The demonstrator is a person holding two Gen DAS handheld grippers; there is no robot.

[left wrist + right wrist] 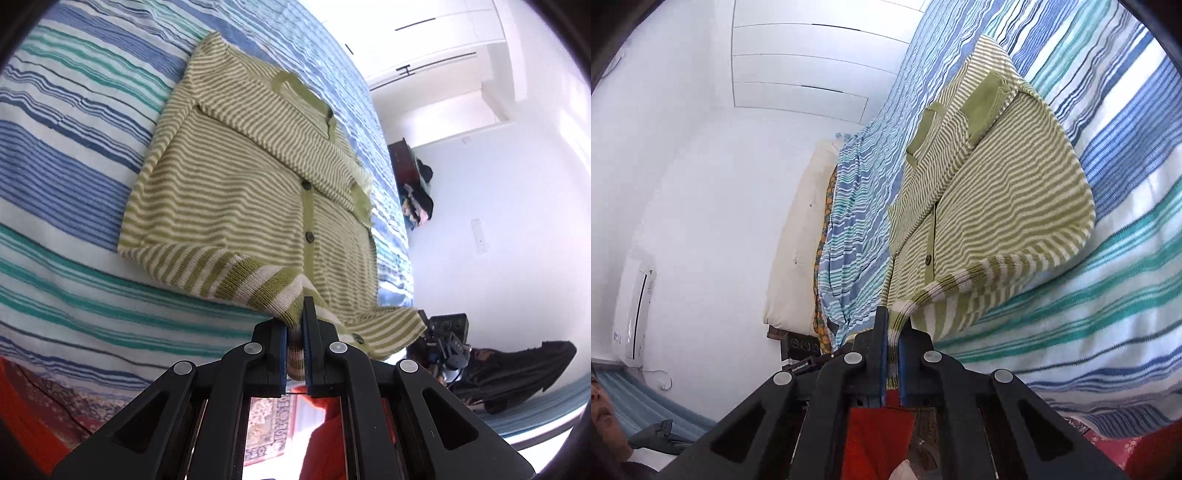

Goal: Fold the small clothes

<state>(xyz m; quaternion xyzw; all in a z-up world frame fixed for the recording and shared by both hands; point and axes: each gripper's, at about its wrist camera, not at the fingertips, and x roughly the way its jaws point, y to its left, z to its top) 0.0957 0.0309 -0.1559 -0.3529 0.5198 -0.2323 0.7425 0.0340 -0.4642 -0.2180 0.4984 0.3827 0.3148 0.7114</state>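
A bed covered with a blue, teal and white striped cotton sheet (74, 155) is filling most of both views, and white walls with white cupboard doors (436, 40) are standing behind it. In the left wrist view, a dark wooden piece of furniture with a heap of clothes (413, 184) is sitting past the far side of the bed. In the right wrist view, a cream mattress edge (798, 236) is showing beside the hanging sheet, and a white air unit (635, 310) is leaning low on the wall. A red patterned rug (33, 410) is lying on the floor under the claws. Nothing is lying on top of the green and cream striped knitted cardigan (236, 177), which is spreading flat on the sheet with its sleeves folded across its front and dark buttons showing. Its bottom hem is lifting off the bed toward both claws. The black left gripper (295, 332) is clenched tight on one corner of the hem, with the knit squeezed between its blue pads. The black right gripper (893, 343) is clenched on the other hem corner, pulling up a thin striped strip of it.
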